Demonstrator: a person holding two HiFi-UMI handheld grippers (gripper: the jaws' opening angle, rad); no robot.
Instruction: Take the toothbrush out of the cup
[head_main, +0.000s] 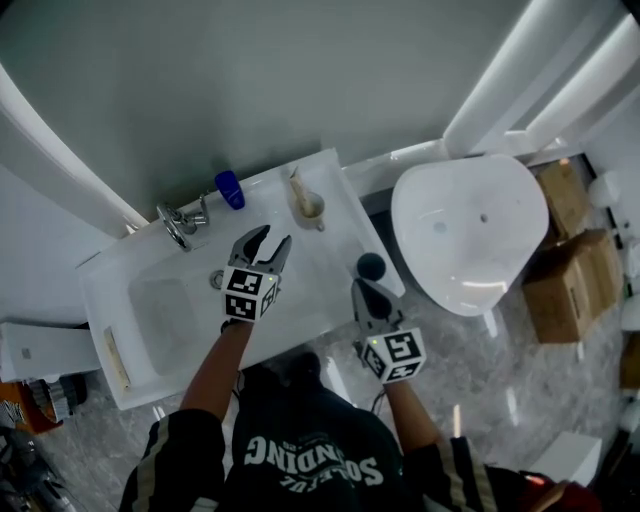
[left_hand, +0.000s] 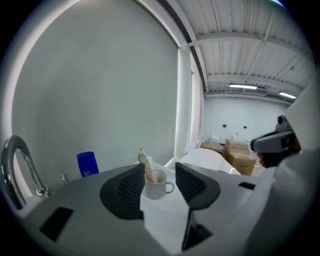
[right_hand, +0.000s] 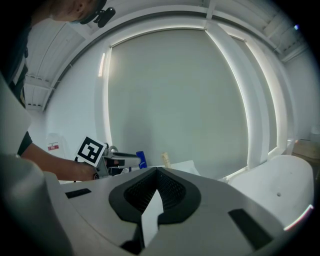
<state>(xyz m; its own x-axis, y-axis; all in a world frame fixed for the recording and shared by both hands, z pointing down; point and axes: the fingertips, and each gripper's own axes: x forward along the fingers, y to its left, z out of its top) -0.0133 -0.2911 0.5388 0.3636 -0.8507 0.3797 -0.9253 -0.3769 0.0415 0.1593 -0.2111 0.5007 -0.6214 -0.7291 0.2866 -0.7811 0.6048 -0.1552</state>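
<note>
Two views differ: left gripper jaws apart frame cup, toothbrush; right gripper jaws together hide cup

The white washbasin carries a white cup, a blue container and a chrome tap.

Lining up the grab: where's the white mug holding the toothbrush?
Head view: the white ceramic mug sits on the white sink, back right corner, right of the blue container, just beyond the open left gripper.
</note>
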